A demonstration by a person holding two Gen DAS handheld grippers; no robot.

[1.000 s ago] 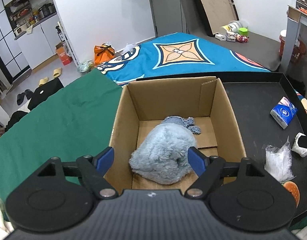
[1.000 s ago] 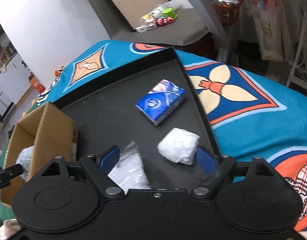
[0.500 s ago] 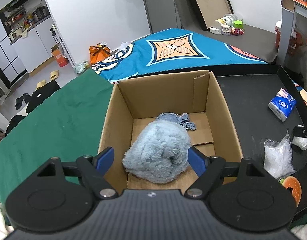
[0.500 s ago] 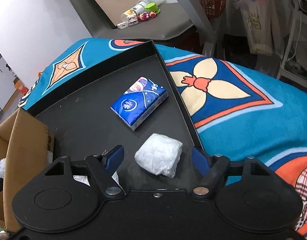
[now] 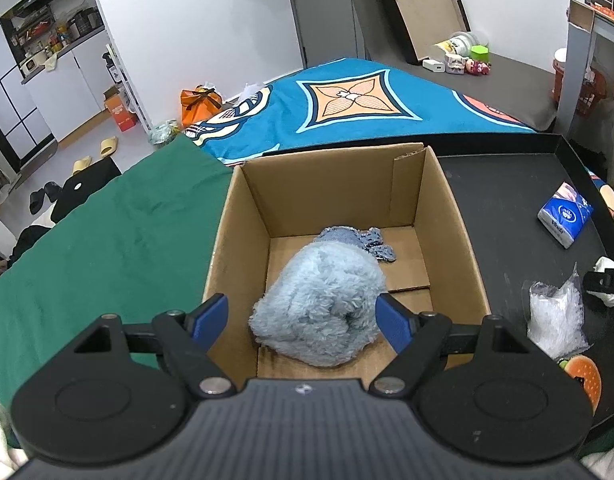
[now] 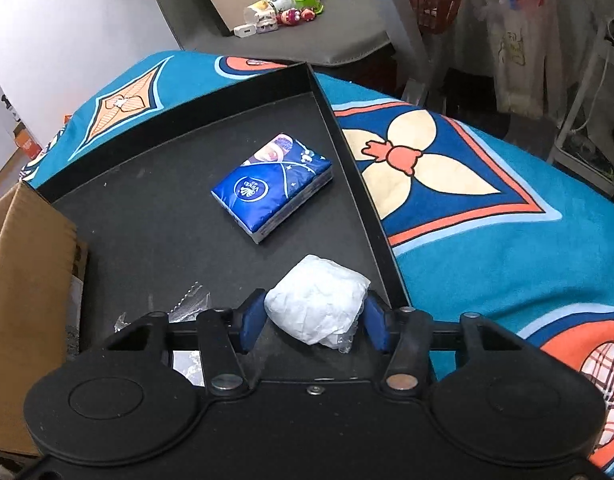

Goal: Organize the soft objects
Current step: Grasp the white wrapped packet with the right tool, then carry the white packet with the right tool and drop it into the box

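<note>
A fluffy light-blue plush (image 5: 321,306) and a small blue knit piece (image 5: 359,240) lie in an open cardboard box (image 5: 459,216). My left gripper (image 5: 303,318) is open and empty, held above the box's near edge. My right gripper (image 6: 313,320) is closed around a white wrapped soft bundle (image 6: 319,298) on the black tray (image 6: 147,200), with both pads touching its sides. A blue tissue pack (image 6: 273,186) lies farther out on the tray; it also shows in the left wrist view (image 5: 565,212). A clear crinkly plastic bag (image 5: 555,316) lies between the box and my right gripper.
The tray has a raised rim (image 6: 355,184) just right of the bundle. A blue patterned blanket (image 6: 487,208) lies beyond it. A green cloth (image 5: 107,232) lies left of the box. A burger-shaped toy (image 5: 585,376) sits at the tray's near edge.
My right gripper moved forward over the white bundle and its jaws closed onto it. My left gripper drew back slightly above the box and stayed open.
</note>
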